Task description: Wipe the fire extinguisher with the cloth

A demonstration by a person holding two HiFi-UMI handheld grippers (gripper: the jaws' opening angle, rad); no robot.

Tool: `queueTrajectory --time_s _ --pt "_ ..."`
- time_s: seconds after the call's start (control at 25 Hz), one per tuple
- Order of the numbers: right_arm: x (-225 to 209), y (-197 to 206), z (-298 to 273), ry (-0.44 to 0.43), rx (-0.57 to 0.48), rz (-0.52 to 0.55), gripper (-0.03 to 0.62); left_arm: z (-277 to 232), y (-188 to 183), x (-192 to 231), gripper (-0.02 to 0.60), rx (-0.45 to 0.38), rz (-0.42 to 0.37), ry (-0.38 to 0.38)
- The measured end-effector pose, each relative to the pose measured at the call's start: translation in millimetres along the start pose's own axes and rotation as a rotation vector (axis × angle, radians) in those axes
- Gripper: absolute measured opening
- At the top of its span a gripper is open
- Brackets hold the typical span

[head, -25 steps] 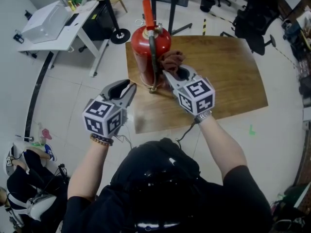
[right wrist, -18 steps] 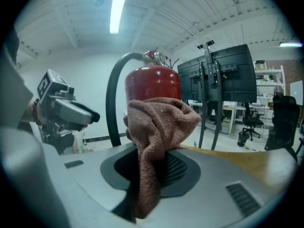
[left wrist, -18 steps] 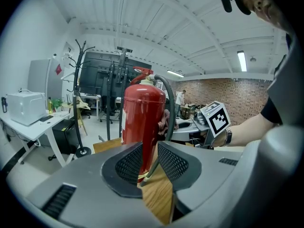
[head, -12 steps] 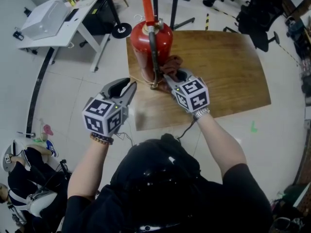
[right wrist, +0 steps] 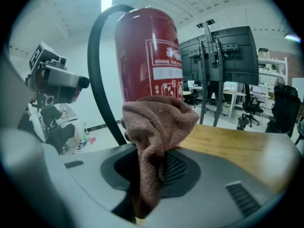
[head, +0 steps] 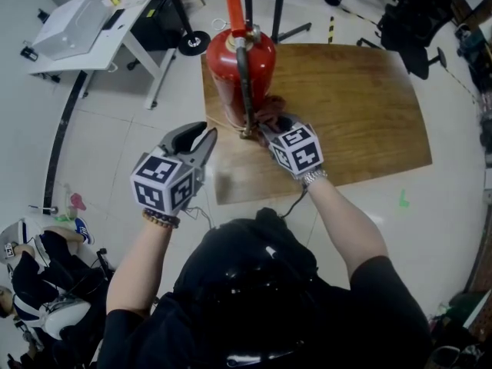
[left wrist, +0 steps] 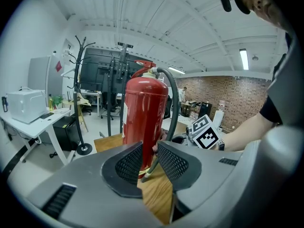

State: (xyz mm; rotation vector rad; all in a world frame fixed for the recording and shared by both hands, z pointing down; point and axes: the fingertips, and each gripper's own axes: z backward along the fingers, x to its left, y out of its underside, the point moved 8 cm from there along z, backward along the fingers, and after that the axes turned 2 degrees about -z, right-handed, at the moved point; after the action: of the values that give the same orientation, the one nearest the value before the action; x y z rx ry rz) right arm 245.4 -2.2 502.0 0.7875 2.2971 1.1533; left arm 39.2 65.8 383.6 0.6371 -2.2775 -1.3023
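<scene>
Far left of the head view, a white desk (head: pixel 84 29) sits in the upper corner, well off from the action. Moving in, the left hand-held gripper (head: pixel 206 141) hangs off the near left edge of the wooden tabletop (head: pixel 346 106). Its jaws are narrowly parted with nothing between them. In the left gripper view, that hand-held gripper (left wrist: pixel 149 151) points straight at the cylinder, with only bare wood showing in the gap.

Now the centre: the red fire extinguisher (head: pixel 240 71) stands upright on the upper left corner of the tabletop. Its black hose (head: pixel 244 91) runs down the near side. Just right of the hose, low on the body, there's the brown cloth (head: pixel 269 112), up against the red shell. The right hand-held gripper (head: pixel 270 125) is clamped on it.

The right gripper view confirms the grip. The cloth (right wrist: pixel 159 122) is bunched between the jaws and spills over the top. The fire extinguisher (right wrist: pixel 149 56) towers close behind it.
</scene>
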Motion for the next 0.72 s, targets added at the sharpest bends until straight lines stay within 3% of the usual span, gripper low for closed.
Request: queueTrajectory --time_s 0.72 --pt "-4.7 59.9 -39.5 0.010 0.164 -0.043 0.104 4.0 12.0 5.6 0.095 0.029 0.012 -0.022"
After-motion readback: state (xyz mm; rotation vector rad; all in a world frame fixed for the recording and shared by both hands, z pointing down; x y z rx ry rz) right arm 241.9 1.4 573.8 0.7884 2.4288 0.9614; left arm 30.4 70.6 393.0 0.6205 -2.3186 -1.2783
